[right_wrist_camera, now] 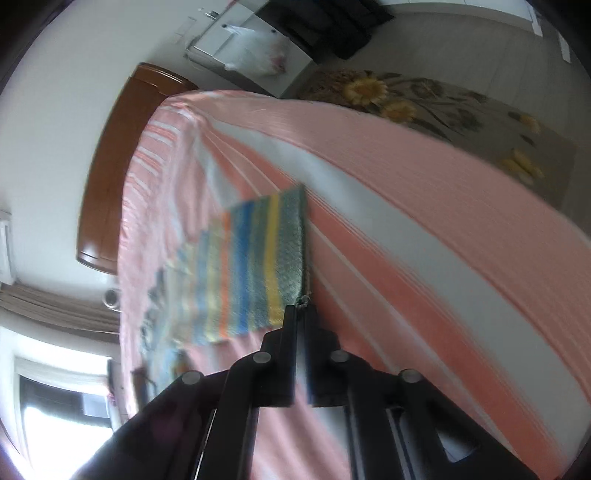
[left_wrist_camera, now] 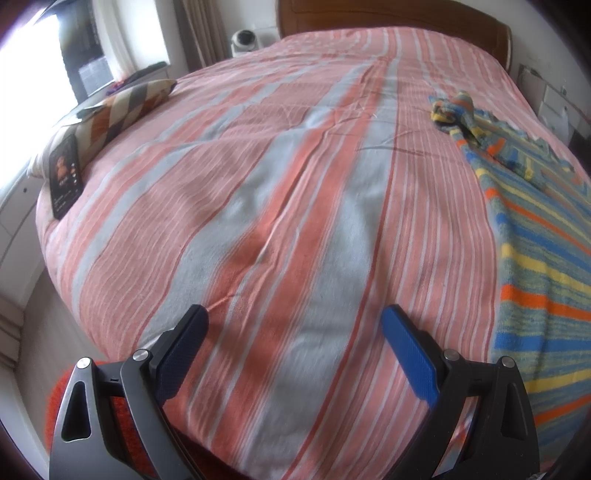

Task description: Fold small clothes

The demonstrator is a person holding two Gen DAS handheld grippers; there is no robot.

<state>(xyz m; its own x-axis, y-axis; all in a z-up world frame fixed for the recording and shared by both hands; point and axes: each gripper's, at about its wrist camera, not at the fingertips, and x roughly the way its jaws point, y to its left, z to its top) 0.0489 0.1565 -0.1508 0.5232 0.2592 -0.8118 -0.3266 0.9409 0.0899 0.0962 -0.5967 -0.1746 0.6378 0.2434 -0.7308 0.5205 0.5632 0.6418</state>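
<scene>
A striped knit garment in green, blue, yellow and orange lies on the right side of the bed, with a bunched part at its far end. My left gripper is open and empty, low over the bedspread, left of the garment. In the right wrist view my right gripper is shut on a corner of the striped garment. The cloth stretches away from its tips over the bed.
The bed has a pink and grey striped bedspread and a wooden headboard. A phone leans on a patterned pillow at the bed's left edge. A floral rug lies beside the bed.
</scene>
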